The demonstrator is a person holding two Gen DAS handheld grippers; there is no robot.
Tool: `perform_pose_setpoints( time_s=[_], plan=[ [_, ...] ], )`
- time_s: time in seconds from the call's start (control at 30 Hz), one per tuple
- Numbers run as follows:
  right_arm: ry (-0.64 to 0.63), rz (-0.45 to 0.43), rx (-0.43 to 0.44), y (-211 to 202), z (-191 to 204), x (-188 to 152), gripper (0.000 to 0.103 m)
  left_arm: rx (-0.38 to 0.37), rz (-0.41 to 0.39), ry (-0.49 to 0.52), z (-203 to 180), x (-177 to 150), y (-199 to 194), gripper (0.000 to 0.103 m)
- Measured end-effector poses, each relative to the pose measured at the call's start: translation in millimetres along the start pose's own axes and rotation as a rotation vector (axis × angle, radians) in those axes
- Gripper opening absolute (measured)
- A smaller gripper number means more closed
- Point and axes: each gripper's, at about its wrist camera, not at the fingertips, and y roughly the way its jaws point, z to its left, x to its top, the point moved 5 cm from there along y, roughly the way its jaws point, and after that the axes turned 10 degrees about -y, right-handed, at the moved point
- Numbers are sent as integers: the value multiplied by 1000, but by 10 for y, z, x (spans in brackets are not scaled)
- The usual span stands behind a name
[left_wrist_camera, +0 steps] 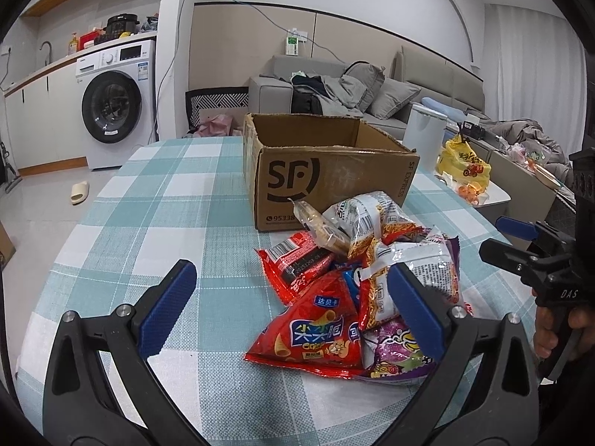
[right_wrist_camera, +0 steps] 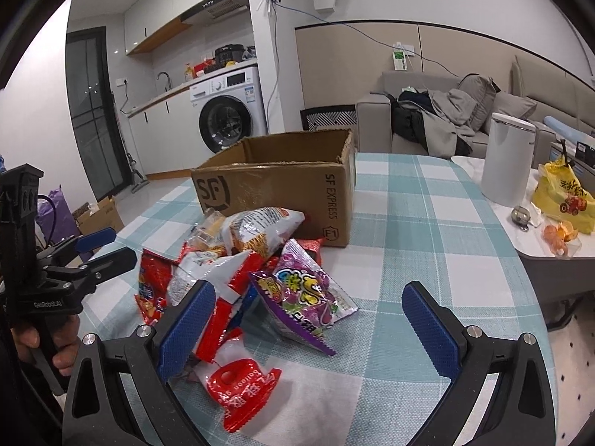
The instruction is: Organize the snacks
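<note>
Both hand-held grippers (left_wrist_camera: 290,312) (right_wrist_camera: 308,329) wide open

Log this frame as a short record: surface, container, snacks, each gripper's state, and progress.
surface: table with a teal and white checked cloth
container: open box, upright, behind the snacks; inside hidden
snacks: pile of packets on the cloth in front of the box, overlapping
top of pile: purple packet, red packet
left gripper: open, empty, over the near side of the pile
right gripper: open, empty, over the pile
progress: no packet gripped; all visible packets lie outside the box
</note>
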Motion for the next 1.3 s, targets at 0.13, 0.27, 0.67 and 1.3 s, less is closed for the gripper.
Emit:
perform_pose_setpoints(
  time_s=[0.13, 0.27, 0.67, 1.3],
  plan=[
    [9, 34, 1, 71, -43, -4, 103, 16, 32, -11, 41, 4, 76, 102],
    [20, 69, 9, 155, -65, -39, 103, 27, 61, -12, 66, -12, 159, 102],
    [32, 154, 50, 395, -90, -100, 103, 42, 195, -25, 137, -120, 539, 102],
    [89, 265, 123, 875, -139, -145, 84, -95, 359, -65, 187, -238, 963, 61]
  ],
)
